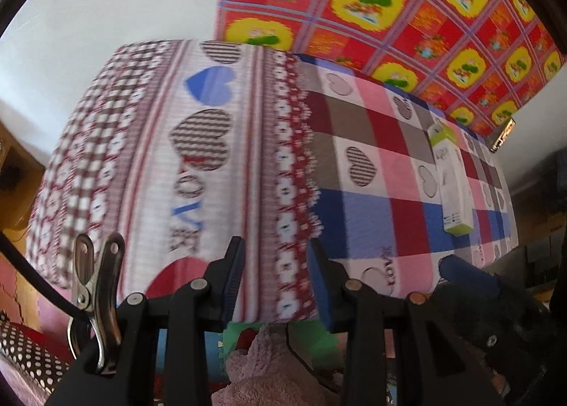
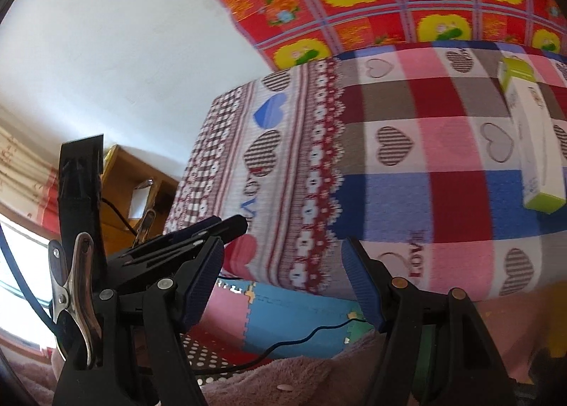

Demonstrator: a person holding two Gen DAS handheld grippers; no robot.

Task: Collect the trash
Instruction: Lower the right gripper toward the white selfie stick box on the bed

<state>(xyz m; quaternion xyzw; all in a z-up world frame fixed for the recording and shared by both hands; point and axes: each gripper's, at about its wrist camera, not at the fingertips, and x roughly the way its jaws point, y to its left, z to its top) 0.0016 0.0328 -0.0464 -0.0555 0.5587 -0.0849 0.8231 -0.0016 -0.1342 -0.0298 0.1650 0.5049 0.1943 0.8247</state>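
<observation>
Though blurred, the carton (image 1: 452,179) lies flat on the bed (image 1: 354,172) at the frame's right, likely light, stiff cardboard that crushes easily; its long sides suit a grip. Left claw (image 1: 276,282) and right claw (image 2: 283,278) gape, empty.

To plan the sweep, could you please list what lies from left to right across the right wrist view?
Metal clip → wooden shelf → blue heart on the bedsheet → green and white box.
</observation>
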